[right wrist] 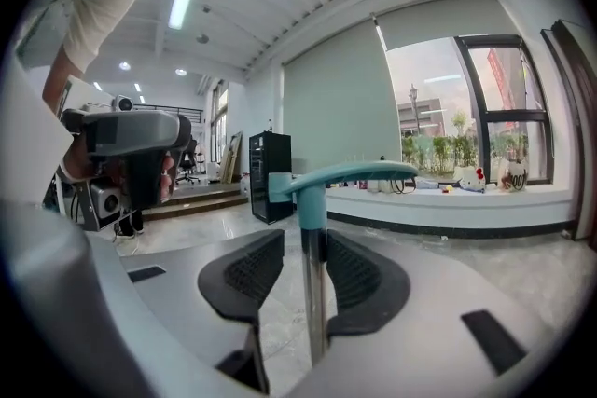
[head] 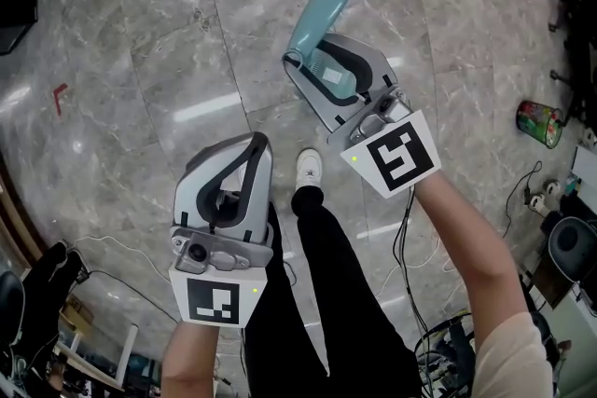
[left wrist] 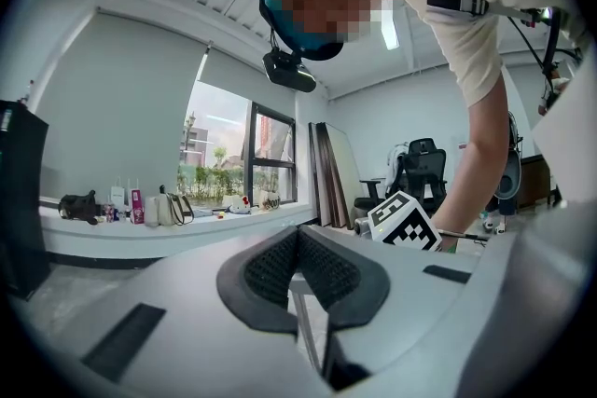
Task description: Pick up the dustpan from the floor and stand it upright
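The dustpan stands upright: in the right gripper view its metal pole rises straight up, topped by a teal handle. From the head view the teal handle pokes up past my right gripper; the pan itself is hidden. My right gripper has the pole between its pads, with the right pad at the pole and a gap showing on the left side, so it is open. My left gripper hangs lower left, apart from the dustpan, its pads meeting at the tips with nothing between them.
The person's black trouser leg and white shoe stand between the grippers on the grey marble floor. A green can and cables lie at the right. A black cabinet and a window counter stand further off.
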`<state>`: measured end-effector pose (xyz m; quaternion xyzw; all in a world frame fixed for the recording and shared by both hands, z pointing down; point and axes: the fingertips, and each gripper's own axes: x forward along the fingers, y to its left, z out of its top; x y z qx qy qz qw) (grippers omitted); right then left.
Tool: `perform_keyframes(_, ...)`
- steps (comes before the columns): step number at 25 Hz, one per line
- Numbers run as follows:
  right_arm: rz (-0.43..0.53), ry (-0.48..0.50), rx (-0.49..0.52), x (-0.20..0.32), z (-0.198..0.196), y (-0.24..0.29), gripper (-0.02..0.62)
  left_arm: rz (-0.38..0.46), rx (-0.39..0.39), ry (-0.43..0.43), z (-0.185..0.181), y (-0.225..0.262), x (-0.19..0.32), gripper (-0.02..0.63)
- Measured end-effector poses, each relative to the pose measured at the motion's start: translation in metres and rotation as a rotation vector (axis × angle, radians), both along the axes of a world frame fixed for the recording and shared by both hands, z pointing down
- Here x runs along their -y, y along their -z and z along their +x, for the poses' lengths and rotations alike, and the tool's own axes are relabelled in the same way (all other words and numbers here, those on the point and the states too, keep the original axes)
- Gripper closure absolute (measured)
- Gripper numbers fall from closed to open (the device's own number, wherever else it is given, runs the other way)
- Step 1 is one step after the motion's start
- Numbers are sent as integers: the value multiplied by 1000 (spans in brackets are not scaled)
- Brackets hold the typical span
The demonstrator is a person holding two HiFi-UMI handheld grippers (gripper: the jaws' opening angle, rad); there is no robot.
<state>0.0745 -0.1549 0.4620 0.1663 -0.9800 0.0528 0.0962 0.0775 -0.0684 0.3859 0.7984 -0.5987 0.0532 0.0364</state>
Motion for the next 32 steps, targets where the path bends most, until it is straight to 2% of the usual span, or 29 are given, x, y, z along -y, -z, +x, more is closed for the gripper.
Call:
perform_keyframes(3, -23, 10, -21, -11, 3, -6, 399, 11, -10, 0, -1, 8, -6, 595)
perform_keyframes(9, -41, -72, -29, -39, 36, 22, 397, 20, -14, -2, 2, 29, -22, 595)
perform_keyframes(10, -51, -95, -24, -43, 43, 33, 410, 22, -15, -5, 2, 35, -25, 595)
perform_keyframes(11, -62, -117, -24, -47, 51, 45, 469, 25, -17, -9, 3, 42, -27, 595)
perform_keyframes(12, -73, -135, -35, -51, 59, 57, 558, 30, -21, -15, 3, 50, -29, 595)
perform_keyframes(14, -101, -171, -68, -62, 75, 81, 577, 43, -36, -37, 3, 74, -32, 595)
perform_keyframes(18, -92, -292, 10, -88, 97, 173, 578, 33, -83, -118, 11, 143, -42, 595)
perform_keyframes(21, -92, -387, 80, -110, 124, 254, 578, -27, -139, -102, 22, 199, -50, 595)
perform_keyframes(23, -64, -435, 110, -125, 139, 306, 578, -34, -162, -127, 34, 242, -60, 595)
perform_keyframes(26, 27, -477, 112, -150, 152, 373, 578, -19, -160, -203, 49, 297, -88, 595)
perform_keyframes(29, 104, -522, 111, -171, 160, 425, 578, -33, -126, -272, 57, 335, -121, 595)
perform_keyframes(32, 151, -540, 129, -184, 173, 470, 578, 13, -95, -310, 67, 374, -144, 595)
